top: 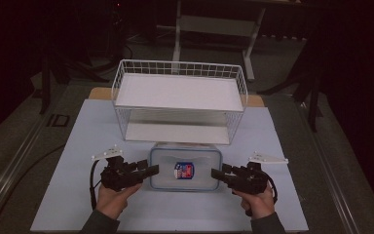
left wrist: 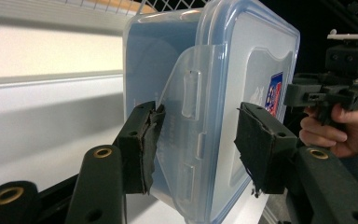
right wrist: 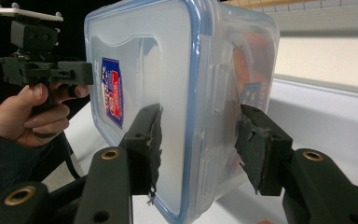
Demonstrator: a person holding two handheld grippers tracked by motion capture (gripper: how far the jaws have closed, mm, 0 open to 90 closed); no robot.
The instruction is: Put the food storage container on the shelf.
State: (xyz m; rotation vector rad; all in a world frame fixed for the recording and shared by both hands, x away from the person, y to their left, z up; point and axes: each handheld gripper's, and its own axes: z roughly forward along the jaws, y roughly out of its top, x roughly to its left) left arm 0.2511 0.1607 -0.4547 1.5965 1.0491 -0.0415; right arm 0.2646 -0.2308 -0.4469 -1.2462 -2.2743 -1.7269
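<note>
A clear plastic container with a blue-rimmed lid and a red-and-blue sticker lies flat on the pale blue table mat. It sits just in front of a white wire shelf rack. My left gripper is at its left end and my right gripper at its right end. In the left gripper view the open left gripper straddles the container's end latch. In the right gripper view the right gripper is open around the opposite end of the container. Neither pair of jaws is clamped on it.
The rack has two white shelves with wire sides, and its lower shelf opens toward the container. The mat's front edge lies near the person's wrists. Dark floor and table legs surround the table.
</note>
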